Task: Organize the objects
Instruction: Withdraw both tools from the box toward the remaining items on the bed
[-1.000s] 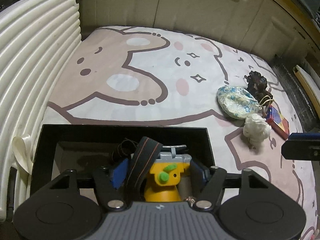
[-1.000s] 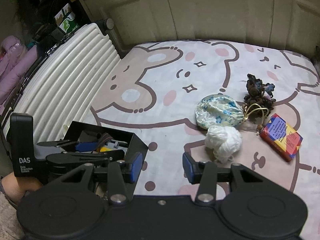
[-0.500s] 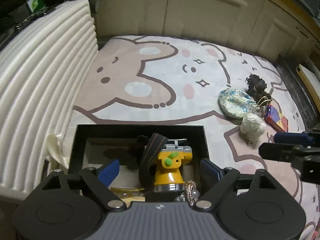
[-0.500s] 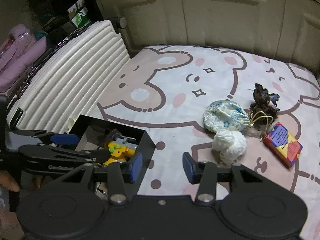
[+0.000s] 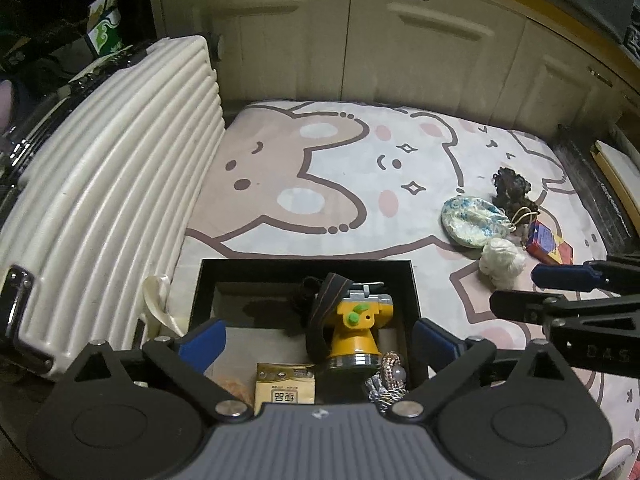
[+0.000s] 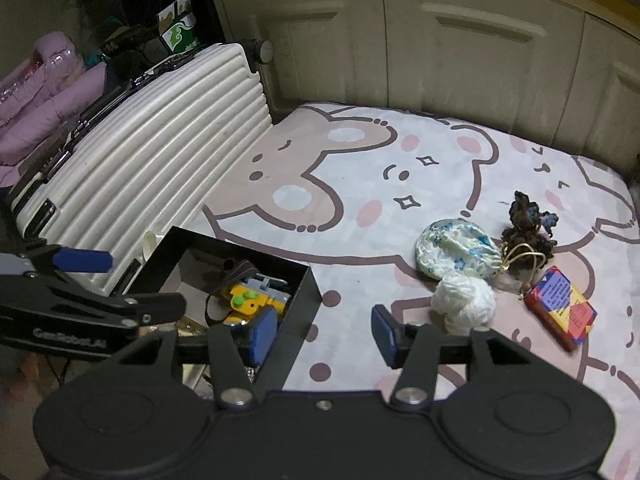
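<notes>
A black box (image 5: 404, 268) (image 6: 310, 312) on the bear-print mat holds a yellow headlamp (image 5: 356, 332) (image 6: 244, 302) with a dark strap, a small beige packet (image 5: 285, 386) and a beaded cord (image 5: 390, 368). My left gripper (image 5: 318, 344) is open and empty above the box. My right gripper (image 6: 324, 332) is open and empty over the mat beside the box. To the right lie a white yarn ball (image 6: 464, 304) (image 5: 502, 260), a floral pouch (image 6: 454, 254) (image 5: 472, 220), a dark knitted piece (image 6: 528, 224) (image 5: 512, 190) and a red card box (image 6: 560, 310) (image 5: 548, 242).
A white ribbed suitcase (image 5: 104, 200) (image 6: 152, 160) stands along the mat's left side, touching the box area. Cream cabinet doors (image 5: 400, 40) (image 6: 460, 40) run behind the mat. Purple bedding (image 6: 44, 92) lies far left.
My left gripper has opened off the yellow headlamp, which now lies in the box, and has drawn up and back. My right gripper has also risen and pulled back.
</notes>
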`<state>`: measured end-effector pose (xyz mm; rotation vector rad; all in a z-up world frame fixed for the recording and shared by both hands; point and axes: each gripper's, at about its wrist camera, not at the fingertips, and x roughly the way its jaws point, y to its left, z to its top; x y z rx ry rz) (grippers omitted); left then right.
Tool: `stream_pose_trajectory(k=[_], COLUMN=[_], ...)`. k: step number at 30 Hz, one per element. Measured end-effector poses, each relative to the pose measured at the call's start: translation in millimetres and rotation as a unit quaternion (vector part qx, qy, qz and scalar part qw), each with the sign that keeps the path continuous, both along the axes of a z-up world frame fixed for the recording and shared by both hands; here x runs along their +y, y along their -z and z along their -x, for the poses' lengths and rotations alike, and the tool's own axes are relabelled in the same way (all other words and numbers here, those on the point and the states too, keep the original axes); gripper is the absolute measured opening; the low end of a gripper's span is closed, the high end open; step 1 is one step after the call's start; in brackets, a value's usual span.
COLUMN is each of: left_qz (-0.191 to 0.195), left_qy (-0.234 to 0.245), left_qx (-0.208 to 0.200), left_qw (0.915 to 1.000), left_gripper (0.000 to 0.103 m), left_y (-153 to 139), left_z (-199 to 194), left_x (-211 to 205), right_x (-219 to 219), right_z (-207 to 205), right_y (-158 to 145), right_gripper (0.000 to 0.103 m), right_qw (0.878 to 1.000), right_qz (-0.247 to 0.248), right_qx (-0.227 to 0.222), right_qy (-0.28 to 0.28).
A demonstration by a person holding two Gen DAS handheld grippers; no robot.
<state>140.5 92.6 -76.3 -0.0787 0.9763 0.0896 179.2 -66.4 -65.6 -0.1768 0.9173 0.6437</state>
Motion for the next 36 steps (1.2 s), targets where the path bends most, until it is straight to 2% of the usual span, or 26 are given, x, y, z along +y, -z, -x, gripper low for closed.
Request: stream_pose_trajectory(k=[3, 15, 23, 30, 36], left_qz=[-0.004, -0.018, -0.018, -0.025, -0.03], left_qy=[-0.004, -0.011, -0.019, -0.026, -0.042], left_qx=[-0.002, 0.003, 0.003, 0.0, -0.013], left_qw=[1.0, 0.9998, 0.9996, 0.9993, 0.9986], left_gripper=[0.103, 0.103, 0.103, 0.103, 0.103], left_y=[-2, -1, 1, 4, 2], left_z=[2, 2, 1, -2, -8], left_x=[1, 3, 5, 3, 2], right_x=[-1, -4, -11, -21, -44], right_z=[0, -2, -9, -13, -26], right_y=[0, 6, 12, 12, 10], right_gripper=[0.061, 0.102, 0.103, 0.103, 0.103], right_qw=[1.0, 0.998, 0.996, 0.996, 0.993], right_qz=[0.007, 0.041, 0.051, 0.037, 0.023], right_qx=[-0.008, -0.047, -0.047, -0.047, -0.048], right_qy=[0.006, 0.03, 0.052, 0.062, 0.101])
